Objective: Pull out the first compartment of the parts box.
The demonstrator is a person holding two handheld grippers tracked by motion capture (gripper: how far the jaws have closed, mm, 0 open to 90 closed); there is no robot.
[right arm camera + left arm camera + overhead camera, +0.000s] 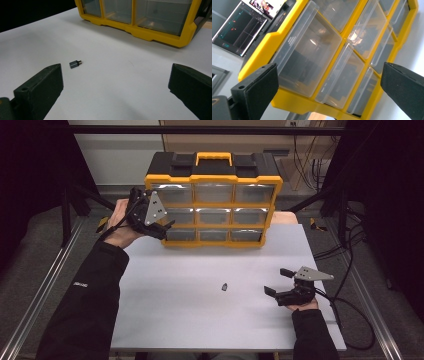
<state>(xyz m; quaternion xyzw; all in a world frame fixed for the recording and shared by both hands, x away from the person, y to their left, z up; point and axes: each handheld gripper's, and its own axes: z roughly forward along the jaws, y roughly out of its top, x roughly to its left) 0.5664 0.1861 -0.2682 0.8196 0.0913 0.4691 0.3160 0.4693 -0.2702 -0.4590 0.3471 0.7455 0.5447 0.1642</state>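
Note:
A yellow and black drawer cabinet (214,200) with clear plastic drawers stands at the back of the white table (200,320). My left gripper (169,226) is open at the cabinet's lower left corner, its jaws facing the clear drawers (312,52) close up. A small dark adapter (224,286) with a metal tip lies on the table's middle. My right gripper (277,281) is open, low over the table, to the right of the adapter (75,64), with a gap between them. The cabinet's bottom row (142,17) shows beyond it.
A monitor (242,27) stands behind the cabinet's left side. Cables (350,305) trail off the table's right edge. Black frame posts stand at both sides. Bare table surface lies all around the adapter.

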